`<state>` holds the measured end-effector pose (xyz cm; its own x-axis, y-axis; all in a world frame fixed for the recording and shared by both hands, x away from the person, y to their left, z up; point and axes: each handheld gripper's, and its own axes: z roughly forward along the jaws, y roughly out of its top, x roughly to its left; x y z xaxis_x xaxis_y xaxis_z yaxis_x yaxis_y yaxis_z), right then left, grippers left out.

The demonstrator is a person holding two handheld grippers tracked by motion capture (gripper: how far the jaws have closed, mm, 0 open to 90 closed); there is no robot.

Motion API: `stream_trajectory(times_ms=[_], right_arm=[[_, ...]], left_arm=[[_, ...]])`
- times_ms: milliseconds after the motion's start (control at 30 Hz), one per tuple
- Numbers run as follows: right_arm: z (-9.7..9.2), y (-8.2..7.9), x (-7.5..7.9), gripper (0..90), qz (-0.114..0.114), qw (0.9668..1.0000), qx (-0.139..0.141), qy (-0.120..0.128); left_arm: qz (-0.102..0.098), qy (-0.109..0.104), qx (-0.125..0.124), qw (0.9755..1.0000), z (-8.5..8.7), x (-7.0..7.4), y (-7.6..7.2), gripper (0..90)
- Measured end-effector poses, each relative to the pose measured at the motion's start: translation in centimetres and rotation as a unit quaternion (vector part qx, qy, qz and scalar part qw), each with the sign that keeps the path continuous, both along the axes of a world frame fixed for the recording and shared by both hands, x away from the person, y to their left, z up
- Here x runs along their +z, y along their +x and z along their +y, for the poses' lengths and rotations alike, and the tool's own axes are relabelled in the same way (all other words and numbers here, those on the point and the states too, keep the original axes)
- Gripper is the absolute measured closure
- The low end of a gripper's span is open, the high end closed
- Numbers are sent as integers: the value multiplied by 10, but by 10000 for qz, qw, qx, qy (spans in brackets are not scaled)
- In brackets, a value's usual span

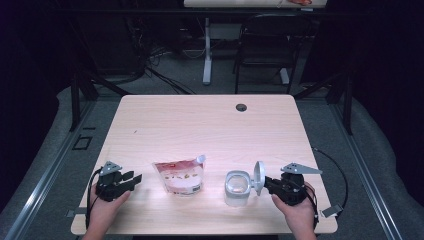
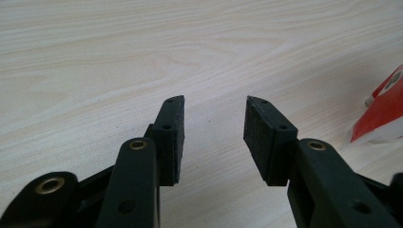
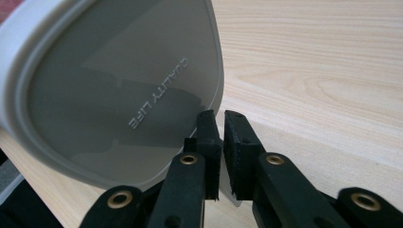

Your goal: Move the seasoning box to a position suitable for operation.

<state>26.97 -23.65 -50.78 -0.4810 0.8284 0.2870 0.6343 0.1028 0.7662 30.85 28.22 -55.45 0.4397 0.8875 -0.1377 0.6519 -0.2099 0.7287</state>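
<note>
Right tongs (image 3: pixel 219 118): jaws nearly together, a thin gap between the pads, with the edge of the grey lid (image 3: pixel 119 90) standing in that gap. Whether the pads press on the lid edge cannot be told from the right gripper view. The lid bears the raised words "QUALITY LIFE" on its inner face. In the high view the right tongs (image 1: pixel 266 183) reach leftward from the person's right hand (image 1: pixel 299 210), and the lid (image 1: pixel 259 176) stands on edge, tilted up beside the clear container (image 1: pixel 237 187). The container sits on the surface (image 1: pixel 200 125) near the front edge, right of centre, its mouth uncovered.

Left tongs (image 2: pixel 214 126): jaws apart, nothing between the pads, bare wood grain below. In the high view the left tongs (image 1: pixel 134 179) lie low over the surface at front left, pointing toward the pouch (image 1: pixel 181 176), near it but apart. The pouch lies flat, red band along its top, between the left tongs and the container. A red corner of the pouch (image 2: pixel 387 107) shows at the right edge of the left gripper view.
</note>
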Motion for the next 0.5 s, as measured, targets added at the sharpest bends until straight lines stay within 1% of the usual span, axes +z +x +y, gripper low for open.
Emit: stream_trajectory(times_ms=[233, 300, 333, 433, 500], right_arm=[[-2, -2, -3, 783, -48, 10000, -40, -28], [-5, -3, -4, 755, -76, 9998, -73, -140], [-6, -4, -5, 741, -128, 9997, -127, -163], [-9, -6, -7, 687, -198, 9987, -274, -370], [-10, -7, -9, 669, -185, 9985, -293, -424]], left_arm=[[-3, -3, -31, 10000, 0, -1, 0, 582], [-4, 6, -44, 10000, 0, 0, 0, 579], [-4, 3, -49, 10000, 0, 0, 0, 579], [-21, 4, -49, 10000, 0, 0, 0, 576], [-24, -17, -61, 10000, 0, 0, 0, 574]])
